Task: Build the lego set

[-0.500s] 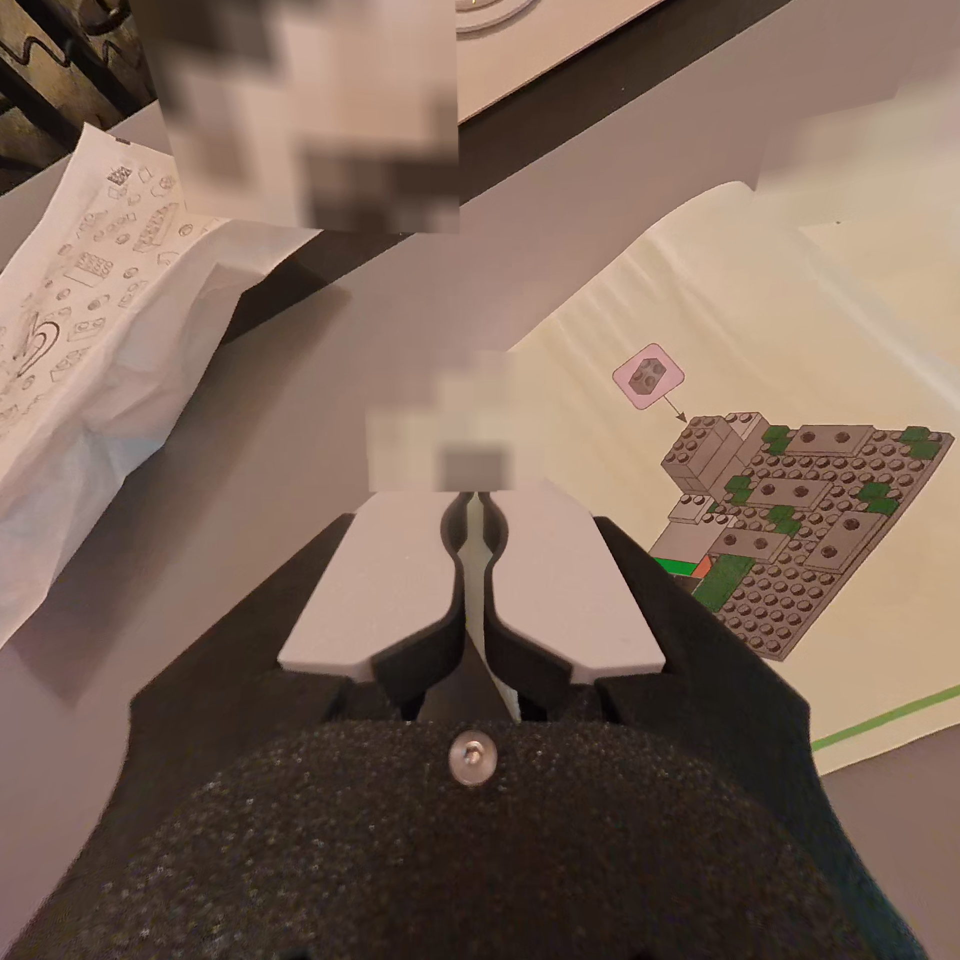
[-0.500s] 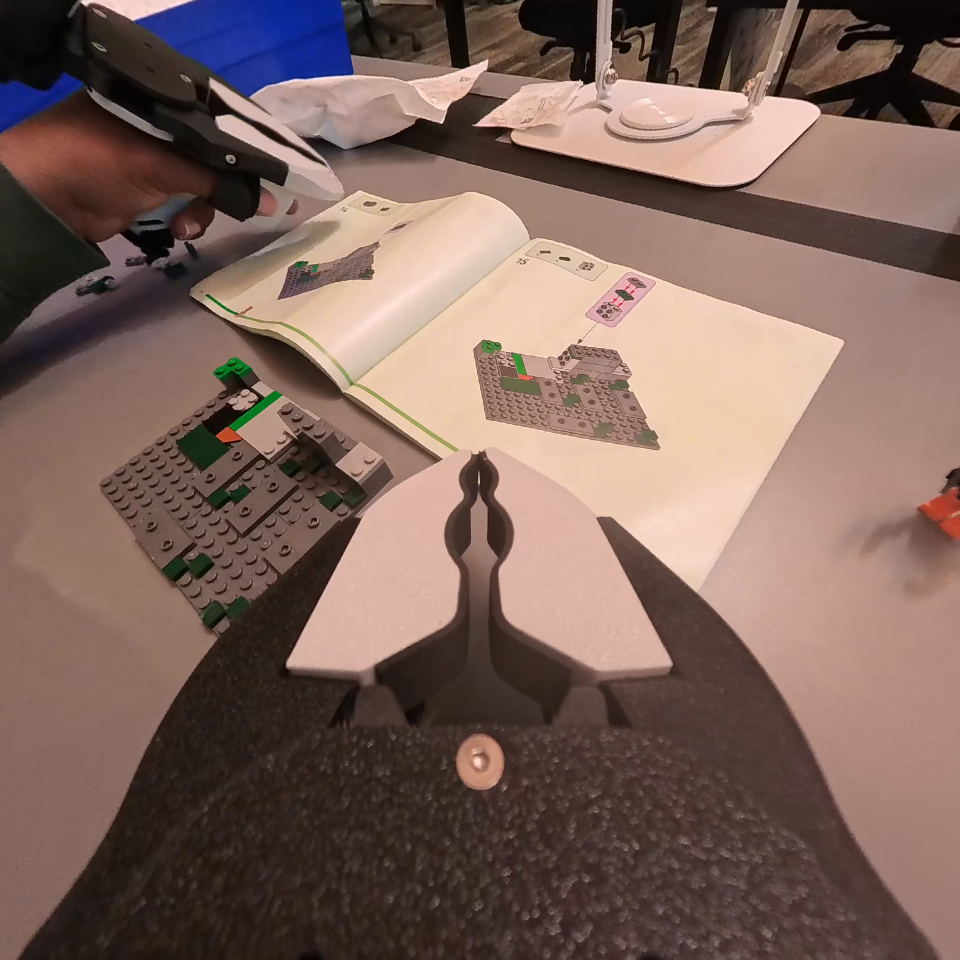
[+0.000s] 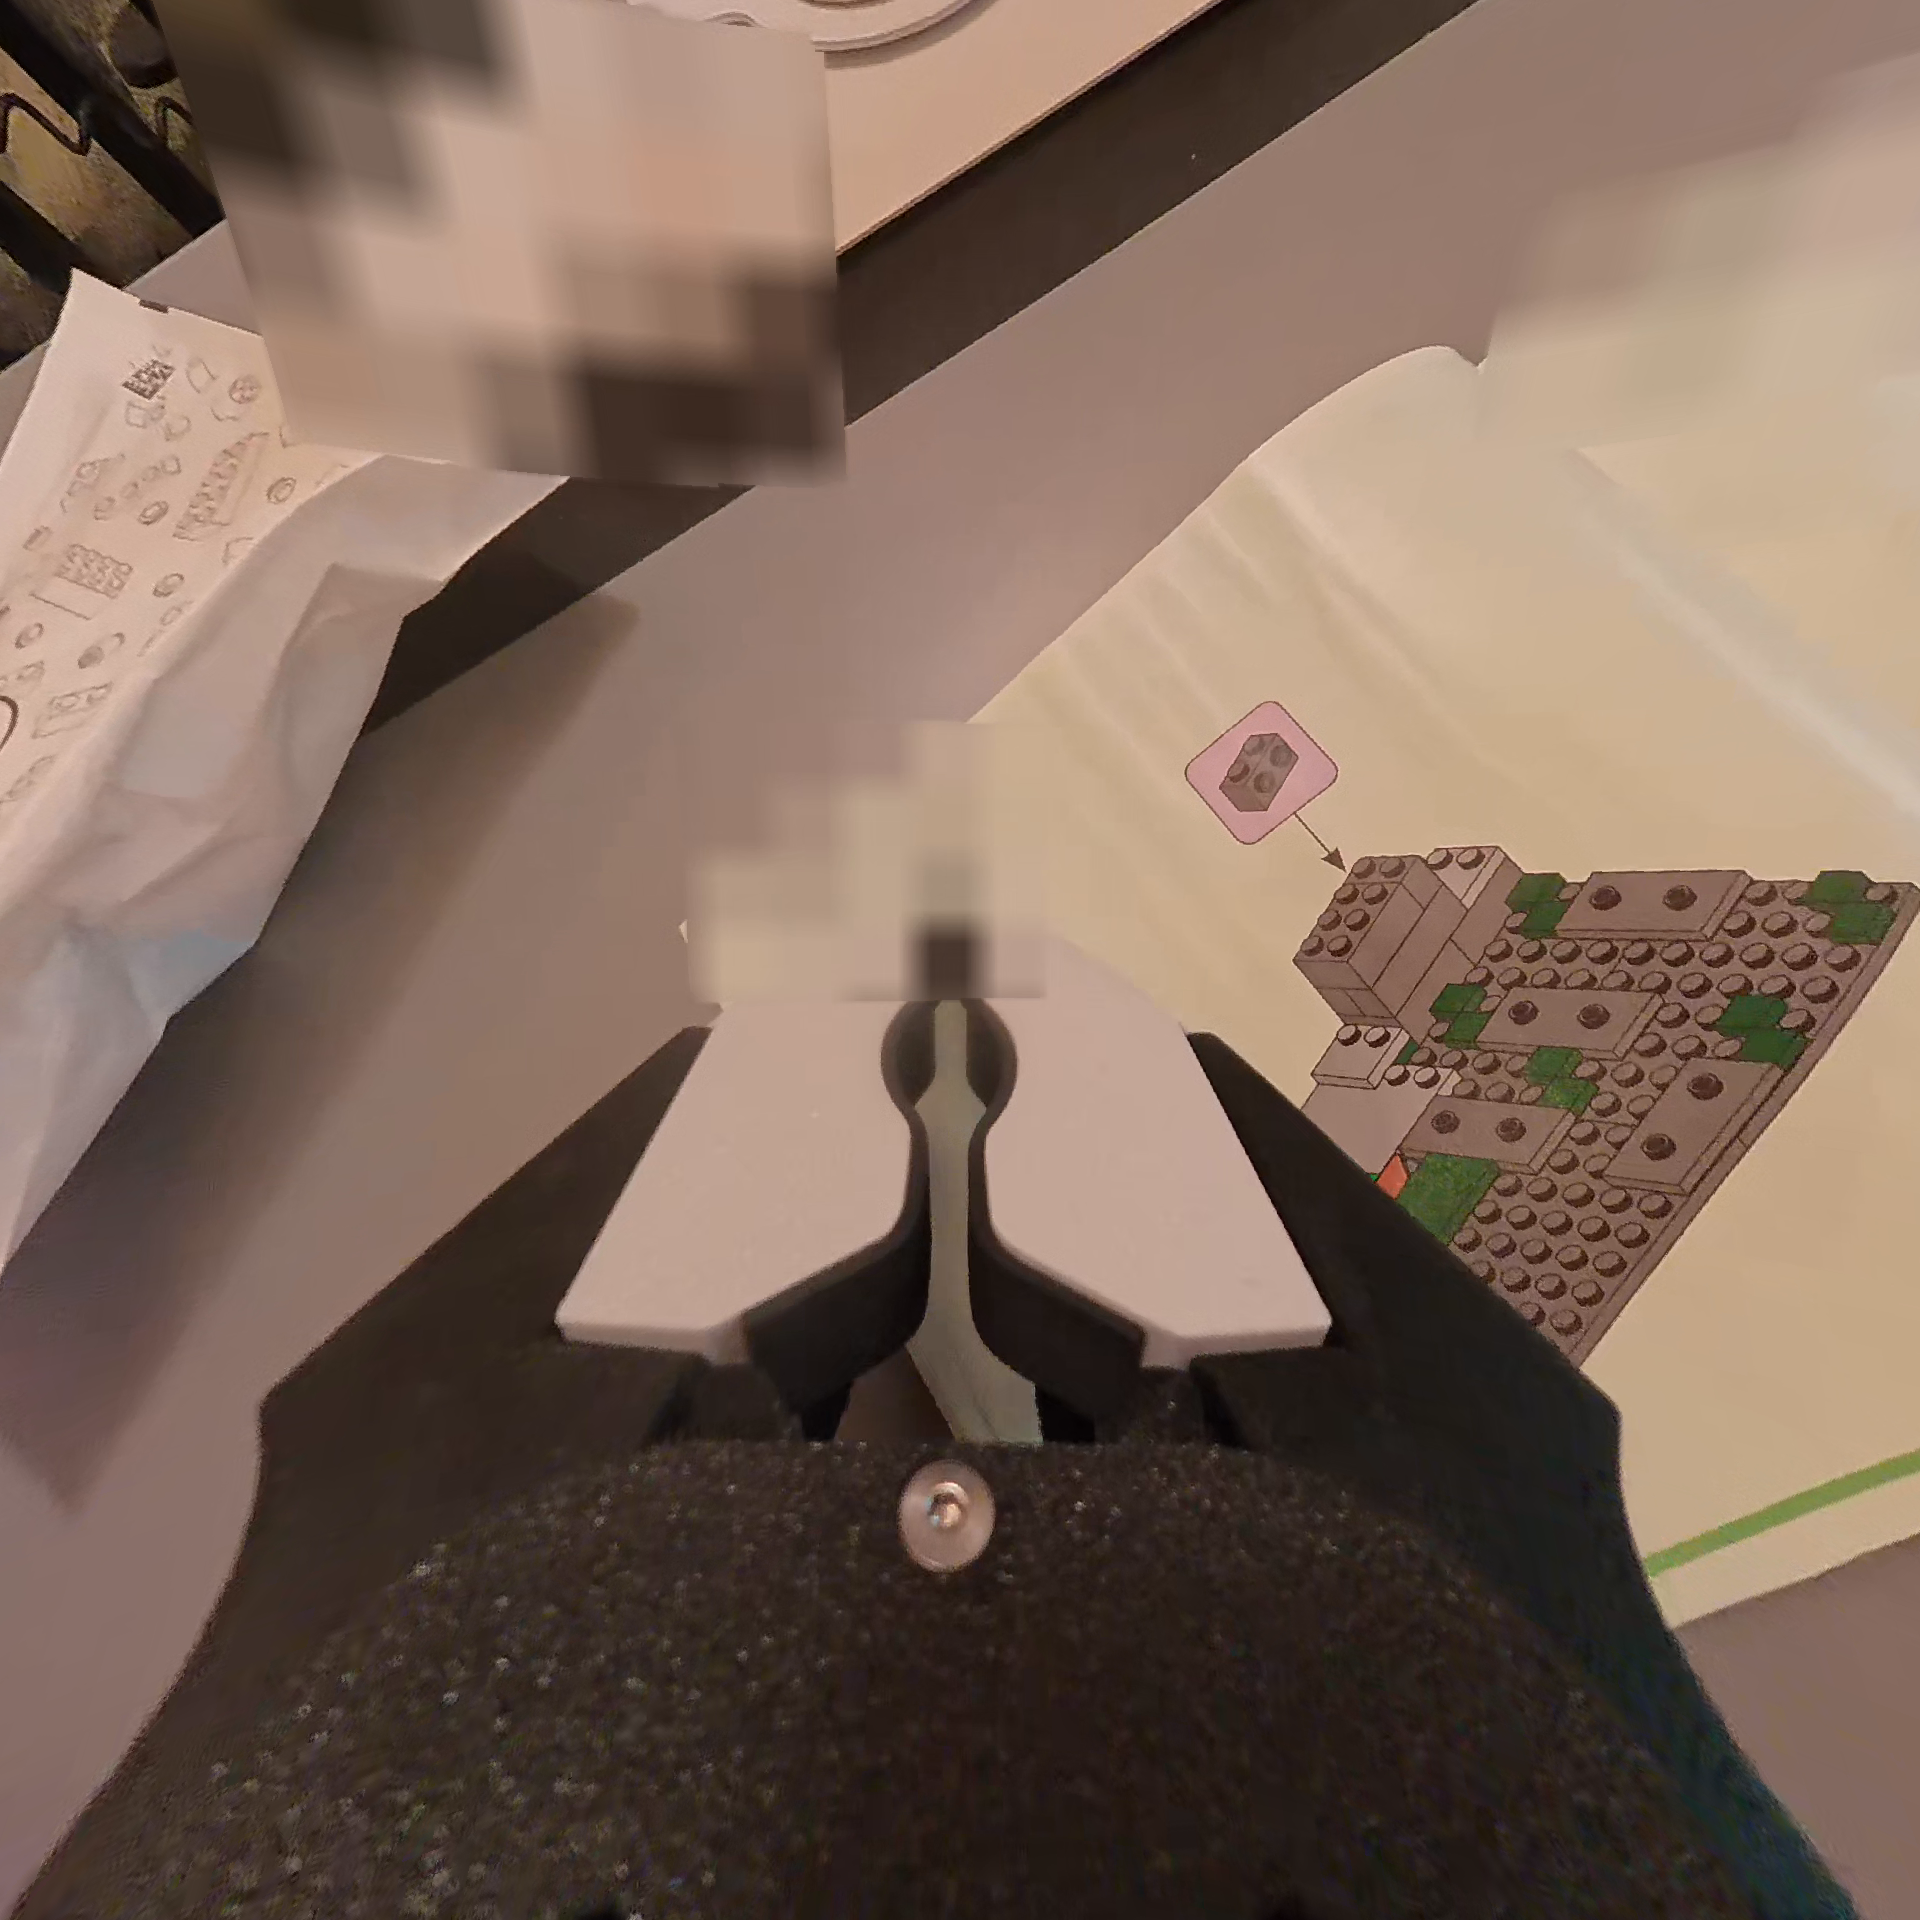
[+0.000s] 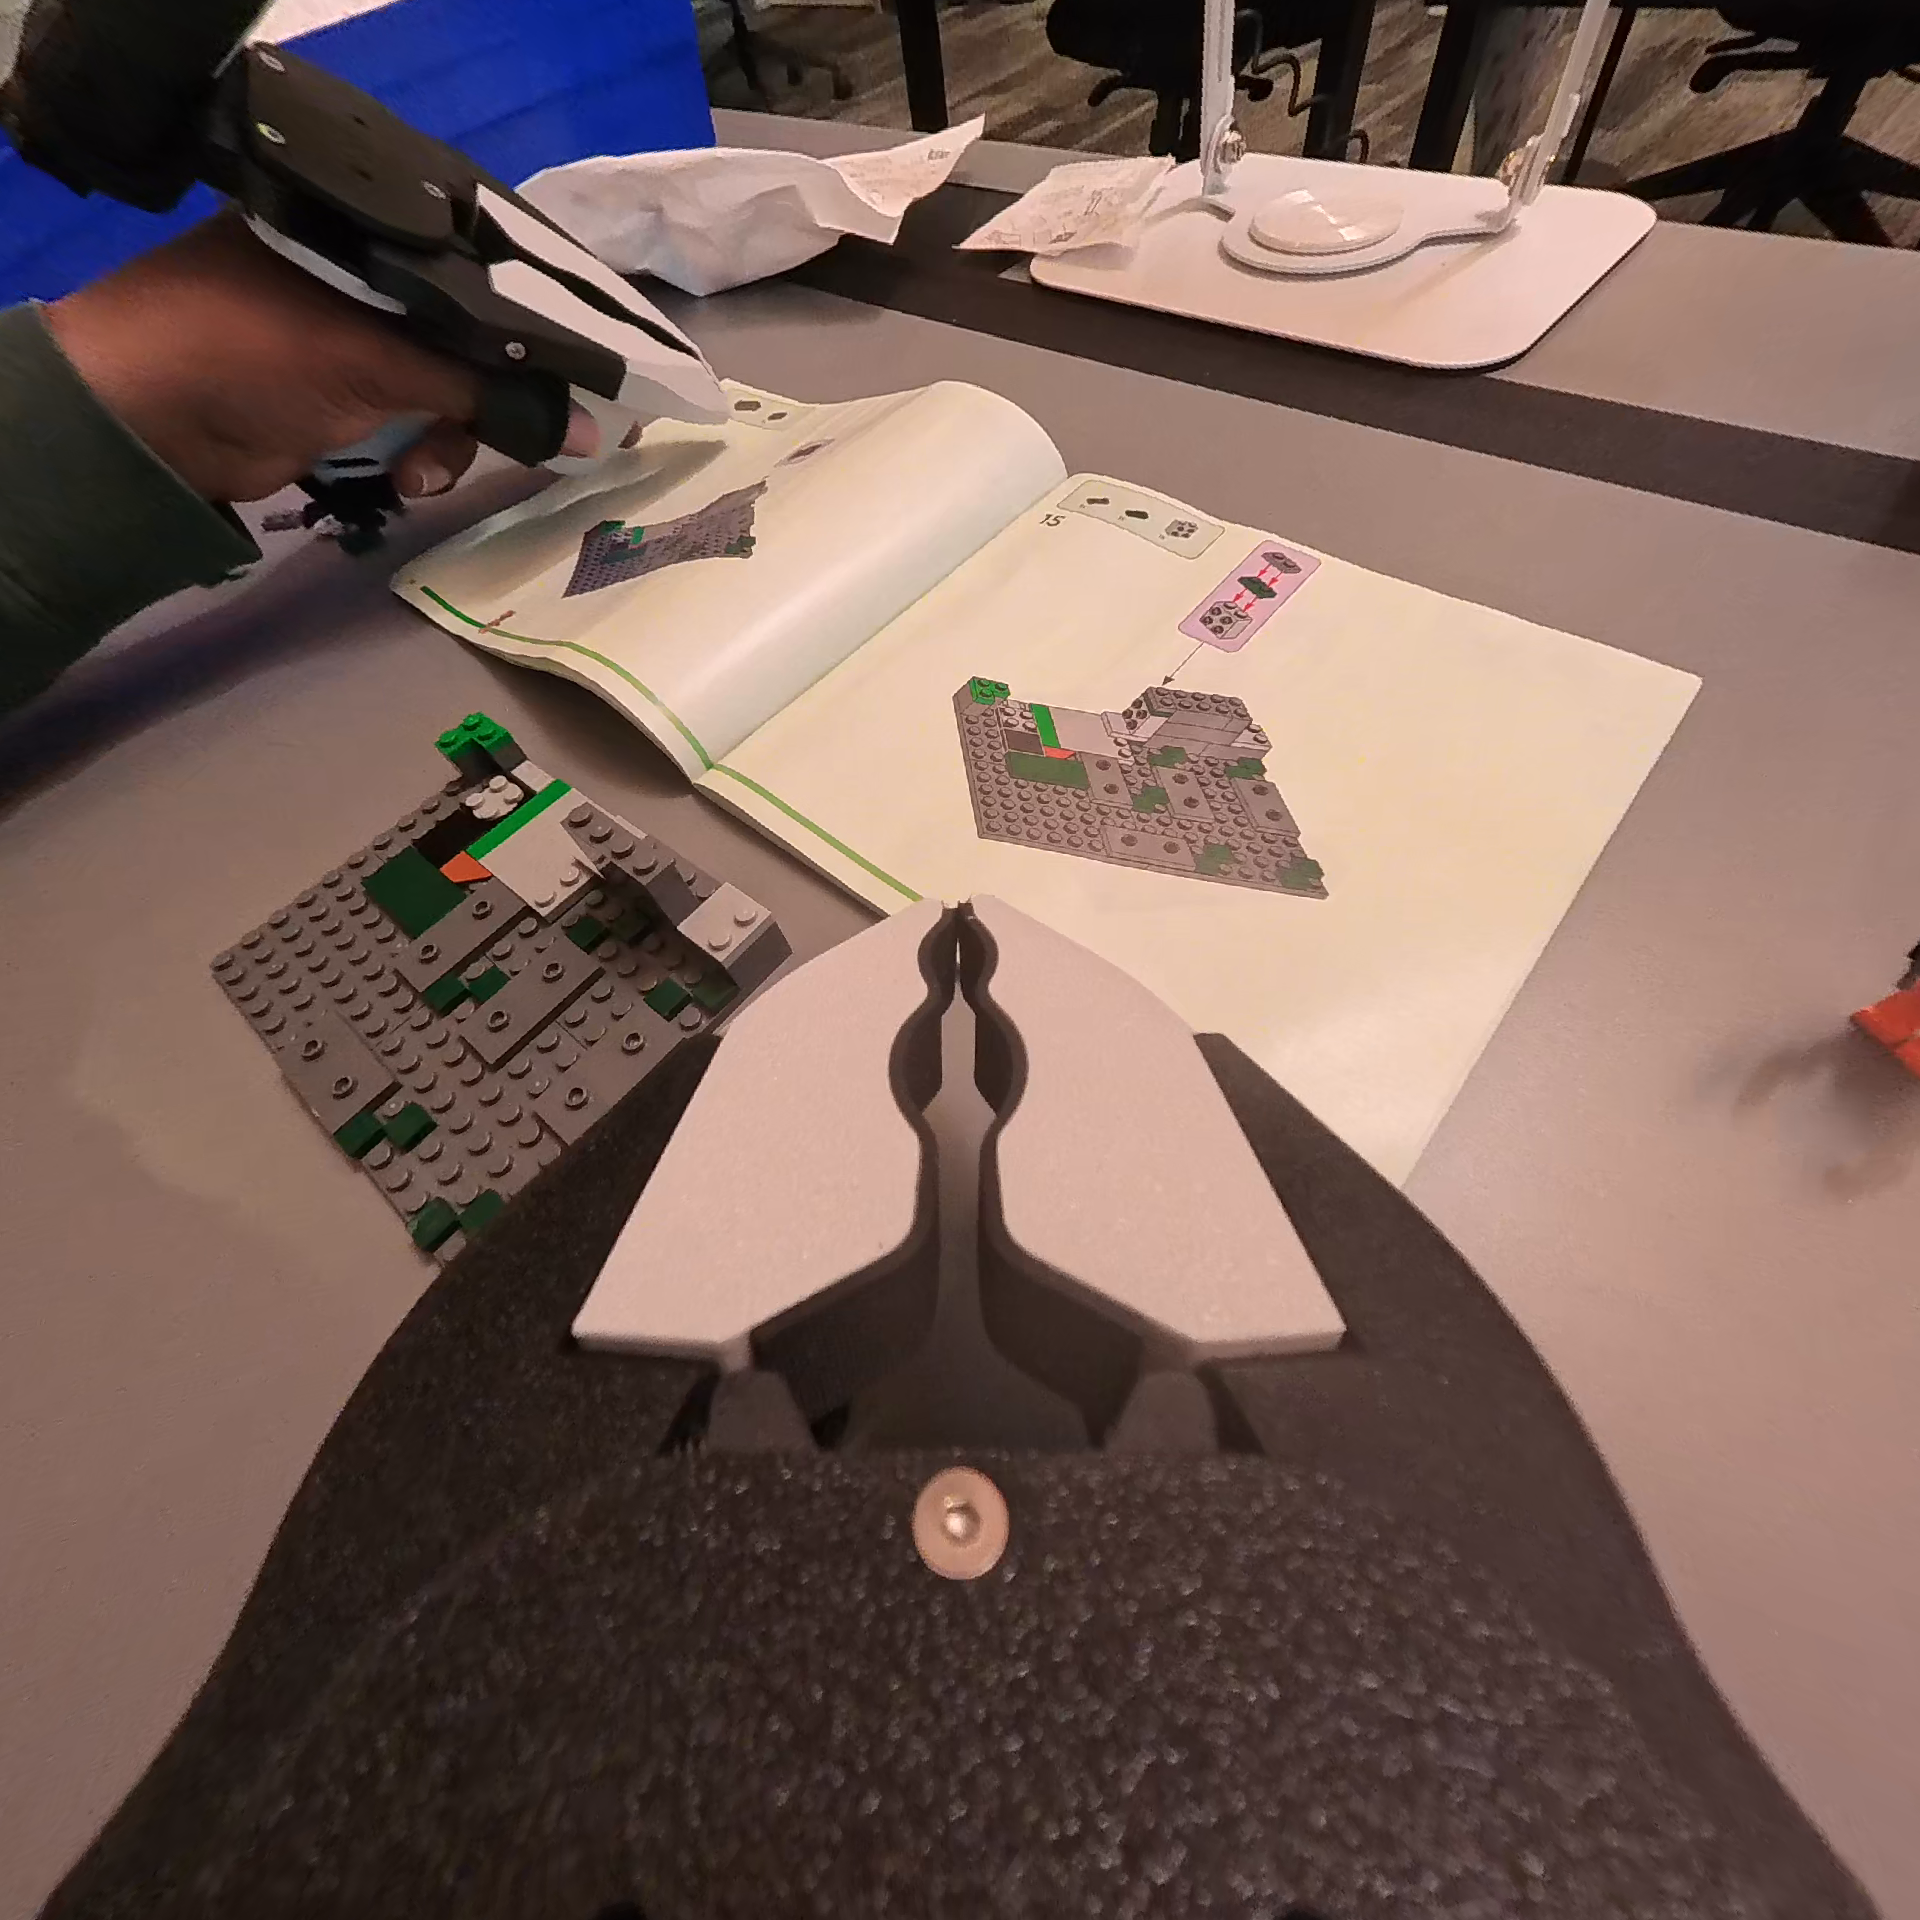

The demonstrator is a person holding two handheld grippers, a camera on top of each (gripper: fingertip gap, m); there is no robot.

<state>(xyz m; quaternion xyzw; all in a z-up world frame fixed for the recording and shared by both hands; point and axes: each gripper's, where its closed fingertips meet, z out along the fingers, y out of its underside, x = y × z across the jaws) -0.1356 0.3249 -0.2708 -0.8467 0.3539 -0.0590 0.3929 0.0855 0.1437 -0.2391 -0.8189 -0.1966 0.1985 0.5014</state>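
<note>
At far left of the right wrist view, the left tool [image 4: 717,410] touches the instruction booklet's [image 4: 1351,883] left page corner; its tips are mosaic-covered in its own view, so whether it pinches the page cannot be told. Just beside the booklet, the grey lego build [image 4: 468,987] lies on the tabletop [image 4: 1662,1351], partly hidden by the right tool [image 4: 958,914], closed and empty. An orange piece [image 4: 1896,1023] is cut off at right.

Grey studded build [image 4: 488,987], green patches, one seemingly orange tile.
</note>
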